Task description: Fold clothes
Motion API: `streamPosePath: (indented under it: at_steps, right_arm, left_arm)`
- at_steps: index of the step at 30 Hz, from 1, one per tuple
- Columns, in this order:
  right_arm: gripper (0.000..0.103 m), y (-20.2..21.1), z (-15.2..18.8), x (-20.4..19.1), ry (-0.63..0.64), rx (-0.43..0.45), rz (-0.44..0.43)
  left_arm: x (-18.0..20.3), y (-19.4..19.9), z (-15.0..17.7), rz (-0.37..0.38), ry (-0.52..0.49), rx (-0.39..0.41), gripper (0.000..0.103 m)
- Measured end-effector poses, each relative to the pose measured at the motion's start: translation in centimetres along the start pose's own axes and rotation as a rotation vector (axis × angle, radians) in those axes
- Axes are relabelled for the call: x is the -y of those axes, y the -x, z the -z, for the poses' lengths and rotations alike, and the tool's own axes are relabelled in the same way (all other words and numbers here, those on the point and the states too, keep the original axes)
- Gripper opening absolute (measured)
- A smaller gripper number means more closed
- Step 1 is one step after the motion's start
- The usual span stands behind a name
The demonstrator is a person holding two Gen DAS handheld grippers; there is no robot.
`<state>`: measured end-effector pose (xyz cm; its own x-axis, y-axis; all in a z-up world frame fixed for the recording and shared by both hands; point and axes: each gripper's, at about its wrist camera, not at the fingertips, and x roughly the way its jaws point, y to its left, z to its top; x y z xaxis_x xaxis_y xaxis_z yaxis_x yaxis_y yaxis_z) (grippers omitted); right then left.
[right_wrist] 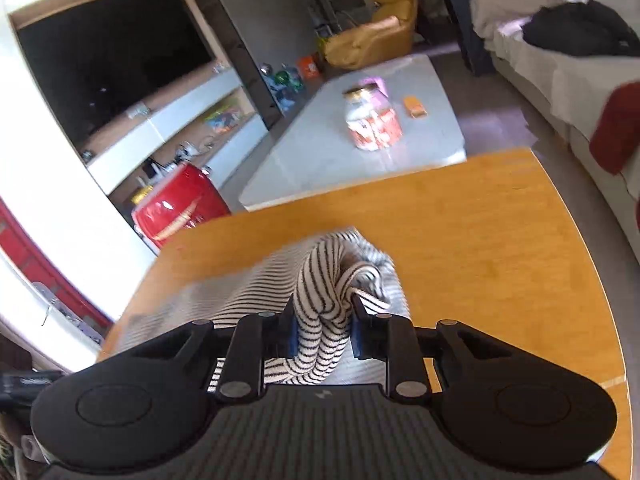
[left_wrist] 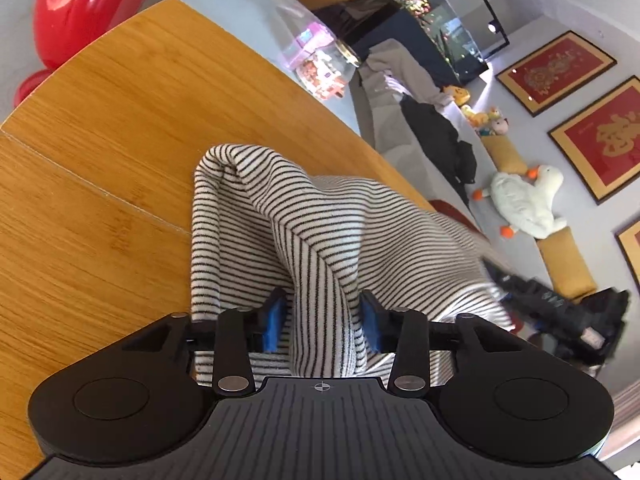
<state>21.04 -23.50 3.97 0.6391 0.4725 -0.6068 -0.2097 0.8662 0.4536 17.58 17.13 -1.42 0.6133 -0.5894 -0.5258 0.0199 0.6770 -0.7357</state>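
Here, right tongs clamp the striped garment (bunched); left tongs stand apart around it.

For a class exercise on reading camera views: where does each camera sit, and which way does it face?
Left wrist: on the left gripper, looking down along its fingers across the striped garment towards the sofa.
Right wrist: on the right gripper, facing the television; its pads pinch a bunched fold.
Shared: garment, wooden table, glass jar.
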Motion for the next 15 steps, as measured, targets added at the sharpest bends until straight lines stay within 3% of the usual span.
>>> streamPosePath:
  at_steps: [1, 2, 4, 6, 7, 8, 11, 15]
  right_arm:
    - [0.023, -0.4, 0.9, 1.2, -0.051, -0.018, -0.004]
    - [0.023, -0.5, 1.5, 2.1, -0.099, -0.017, -0.03]
    - [0.024, -0.2, 2.2, 3.0, -0.143, 0.003, -0.061]
    - [0.023, 0.0, 2.4, 2.6, -0.126, 0.013, -0.054]
    - [0.022, 0.2, 2.1, 2.0, -0.096, 0.021, -0.043]
    - [0.022, 0.7, 1.9, 1.4, -0.067, 0.034, -0.045]
    - [0.021, 2.2, 1.2, 0.0, -0.007, 0.08, -0.106]
    - [0.022, 1.0, 1.5, -0.5, 0.084, 0.055, -0.038]
  left_arm:
    - [0.1, 0.0, 0.1, 0.019, 0.003, -0.002, 0.072]
    - [0.3, -0.1, 0.2, 0.021, -0.004, -0.004, 0.077]
    - [1.0, -0.6, 0.3, 0.006, -0.029, -0.005, 0.076]
    - [1.8, -1.2, -0.1, -0.057, -0.064, -0.004, 0.062]
    - [2.3, -1.5, -0.3, -0.093, -0.082, -0.004, 0.032]
    - [2.6, -1.2, -0.7, -0.114, -0.097, 0.01, 0.023]
    - [3.1, 0.9, -2.6, -0.148, -0.136, 0.084, 0.022]
    - [3.1, 2.3, -2.9, -0.218, -0.196, 0.109, 0.022]
